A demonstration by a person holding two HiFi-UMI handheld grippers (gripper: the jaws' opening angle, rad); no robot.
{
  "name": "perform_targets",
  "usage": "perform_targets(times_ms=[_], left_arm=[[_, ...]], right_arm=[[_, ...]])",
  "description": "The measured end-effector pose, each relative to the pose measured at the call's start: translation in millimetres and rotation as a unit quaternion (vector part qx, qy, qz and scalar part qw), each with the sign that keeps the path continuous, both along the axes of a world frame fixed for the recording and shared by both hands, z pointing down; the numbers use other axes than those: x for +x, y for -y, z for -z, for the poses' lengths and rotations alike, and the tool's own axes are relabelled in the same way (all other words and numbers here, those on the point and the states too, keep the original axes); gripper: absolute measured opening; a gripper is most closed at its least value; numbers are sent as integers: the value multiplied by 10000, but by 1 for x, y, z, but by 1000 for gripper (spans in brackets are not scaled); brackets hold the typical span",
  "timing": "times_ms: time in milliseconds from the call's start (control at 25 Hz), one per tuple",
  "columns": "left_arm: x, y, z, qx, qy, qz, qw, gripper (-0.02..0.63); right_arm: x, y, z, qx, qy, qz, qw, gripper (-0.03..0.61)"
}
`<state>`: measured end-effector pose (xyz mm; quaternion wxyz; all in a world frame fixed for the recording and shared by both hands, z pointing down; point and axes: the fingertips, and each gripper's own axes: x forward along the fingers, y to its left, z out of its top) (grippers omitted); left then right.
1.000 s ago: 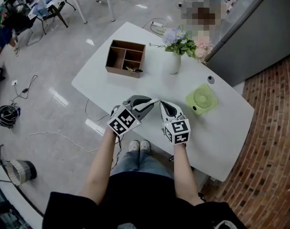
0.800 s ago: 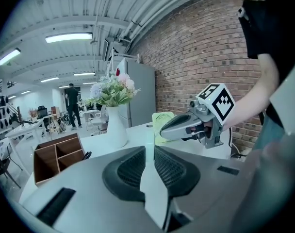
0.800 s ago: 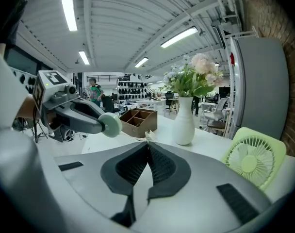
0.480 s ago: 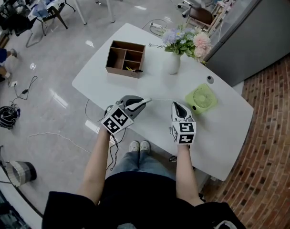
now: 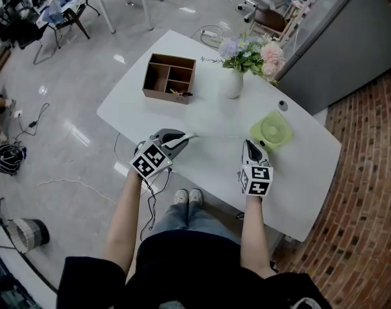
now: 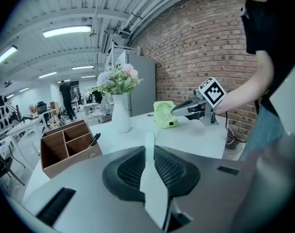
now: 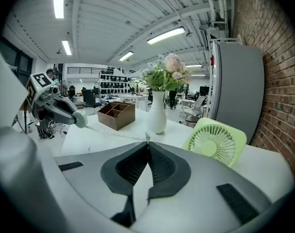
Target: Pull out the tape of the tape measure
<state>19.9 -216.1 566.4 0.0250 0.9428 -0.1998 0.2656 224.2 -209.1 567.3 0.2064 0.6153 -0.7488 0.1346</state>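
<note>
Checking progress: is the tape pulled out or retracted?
Pulled out: the tape stretches from the left gripper to the right gripper pinching its end.

White tabletop, brown box, white vase with pink, lilac and green flowers, pale green fan. Grey left gripper and right gripper bear black-and-white square-patterned cubes. Mint tape measure, pale tape. Red-brown brick floor.

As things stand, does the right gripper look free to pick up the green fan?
Probably not: the right gripper has its jaws shut on the tape. The fan itself sits close ahead of it, with nothing in between.
</note>
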Motion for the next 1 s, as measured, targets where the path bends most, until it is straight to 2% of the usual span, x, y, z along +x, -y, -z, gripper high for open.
perform_targets(times_ms=[1000], left_arm=[[-44,18,-23,-196,292,166,9992,69]], right_arm=[[76,-13,-11,-228,-176,-960,9950,5]])
